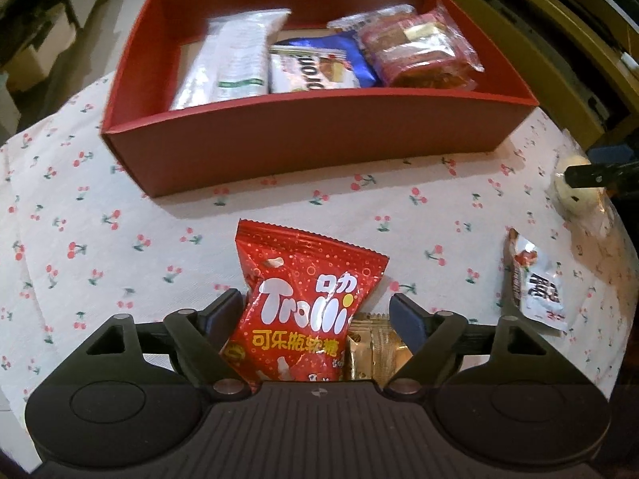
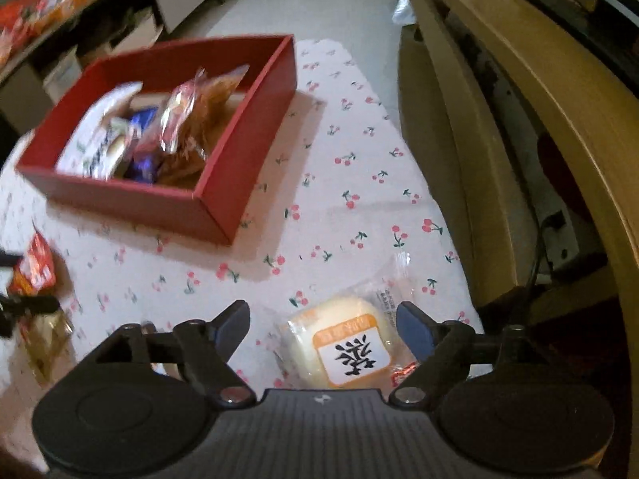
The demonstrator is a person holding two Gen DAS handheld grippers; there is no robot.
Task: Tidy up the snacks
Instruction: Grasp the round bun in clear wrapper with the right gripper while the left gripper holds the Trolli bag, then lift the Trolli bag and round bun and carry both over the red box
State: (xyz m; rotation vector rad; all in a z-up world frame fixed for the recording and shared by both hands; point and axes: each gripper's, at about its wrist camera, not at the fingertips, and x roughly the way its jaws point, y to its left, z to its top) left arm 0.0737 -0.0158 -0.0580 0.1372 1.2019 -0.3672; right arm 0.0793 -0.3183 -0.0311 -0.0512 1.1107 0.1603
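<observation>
A red box stands on the cherry-print cloth and holds several snack packs: a white pack, a blue pack and a clear pack of red-brown cakes. My left gripper is open around a red Trolli candy bag, with a gold wrapped snack beside it between the fingers. My right gripper is open around a round pale bun in a clear wrapper. The red box also shows in the right wrist view, at the far left.
A brown-and-white snack packet lies at the right on the cloth. The right gripper's finger and the bun show at the right edge in the left wrist view. A tan chair frame stands close to the table's right edge.
</observation>
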